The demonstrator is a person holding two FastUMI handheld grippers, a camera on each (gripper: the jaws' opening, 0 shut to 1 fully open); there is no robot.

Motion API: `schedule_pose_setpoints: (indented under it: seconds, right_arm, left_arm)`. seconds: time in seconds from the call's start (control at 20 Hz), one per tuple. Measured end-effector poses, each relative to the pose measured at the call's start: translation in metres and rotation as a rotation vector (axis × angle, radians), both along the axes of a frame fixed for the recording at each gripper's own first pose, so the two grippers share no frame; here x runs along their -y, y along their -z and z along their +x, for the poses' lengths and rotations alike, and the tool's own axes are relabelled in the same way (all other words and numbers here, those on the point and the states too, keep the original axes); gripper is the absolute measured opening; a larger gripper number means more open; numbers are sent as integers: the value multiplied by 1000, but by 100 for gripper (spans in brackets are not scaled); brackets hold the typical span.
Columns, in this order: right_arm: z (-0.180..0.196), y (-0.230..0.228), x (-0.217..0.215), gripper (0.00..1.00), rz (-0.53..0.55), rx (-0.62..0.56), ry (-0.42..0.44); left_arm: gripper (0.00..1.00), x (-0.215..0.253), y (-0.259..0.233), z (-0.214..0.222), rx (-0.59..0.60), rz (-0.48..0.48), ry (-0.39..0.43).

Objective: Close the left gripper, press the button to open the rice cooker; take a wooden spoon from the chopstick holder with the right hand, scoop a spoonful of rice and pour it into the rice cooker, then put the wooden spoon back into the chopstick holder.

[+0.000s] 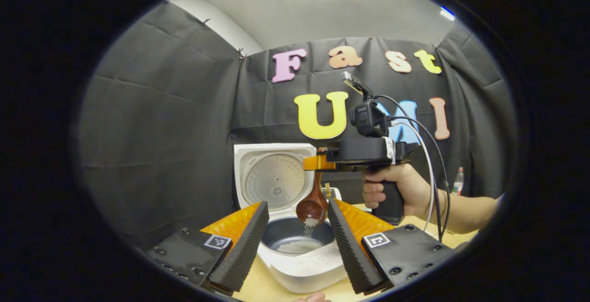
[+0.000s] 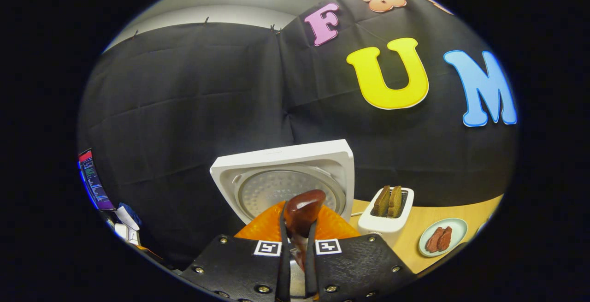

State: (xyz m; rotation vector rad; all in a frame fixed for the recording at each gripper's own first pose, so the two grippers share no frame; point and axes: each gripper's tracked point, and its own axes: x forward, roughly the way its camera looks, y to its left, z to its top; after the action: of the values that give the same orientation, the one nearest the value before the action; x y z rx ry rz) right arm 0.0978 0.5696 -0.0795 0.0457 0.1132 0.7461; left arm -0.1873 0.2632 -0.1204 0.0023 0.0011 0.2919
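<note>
Overhead, right gripper [image 2: 295,251] clamps wooden spoon [image 1: 312,203] (handle mostly hidden), spilling rice [image 1: 299,245]; left gripper [image 1: 295,242] gapes

The rice cooker [image 1: 295,246] stands on the table [image 1: 265,288], its lid [image 1: 272,177] upright behind the pot. The wooden spoon [image 1: 312,207] hangs above the pot, over the rice [image 1: 299,246] inside. In the right gripper view, a toaster [image 2: 386,216] stands right of the cooker, a plate [image 2: 442,237] farther right.

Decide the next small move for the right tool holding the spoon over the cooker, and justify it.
Probably hold the tilt a moment longer: rice is falling from the spoon into the pot, some grains still at its lip. The right tool grips the handle.
</note>
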Motion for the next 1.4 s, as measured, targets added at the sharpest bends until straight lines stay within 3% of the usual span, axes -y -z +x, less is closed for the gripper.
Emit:
schedule_pose_setpoints:
  seconds: [0.3, 0.5, 0.8, 0.9, 1.1, 1.3, 1.4]
  right_arm:
    - [-2, -3, 1, 13, -30, 43, -15]
    - [-4, -6, -1, 13, -87, 120, -22]
    - [-10, -3, -7, 13, -181, 188, -71]
    - [-12, -4, -7, 13, -195, 208, -67]
    - [-16, -12, -1, 13, -153, 197, -79]
    - [-16, -28, 28, 13, -72, 153, -78]
    - [-14, -40, 50, 13, -33, 135, -61]
  left_arm:
    - [88, 0, -1, -3, 4, -3, 0]
    - [85, 1, -1, -6, 6, 0, -1]
    - [92, 5, 1, -6, -7, 11, 9]
    - [85, 4, 0, -6, -7, 14, 8]
    - [85, 5, -2, -9, -2, 11, 12]
    - [92, 8, -1, -9, -4, 24, 24]
    - [85, 11, -5, -6, 0, 15, 32]
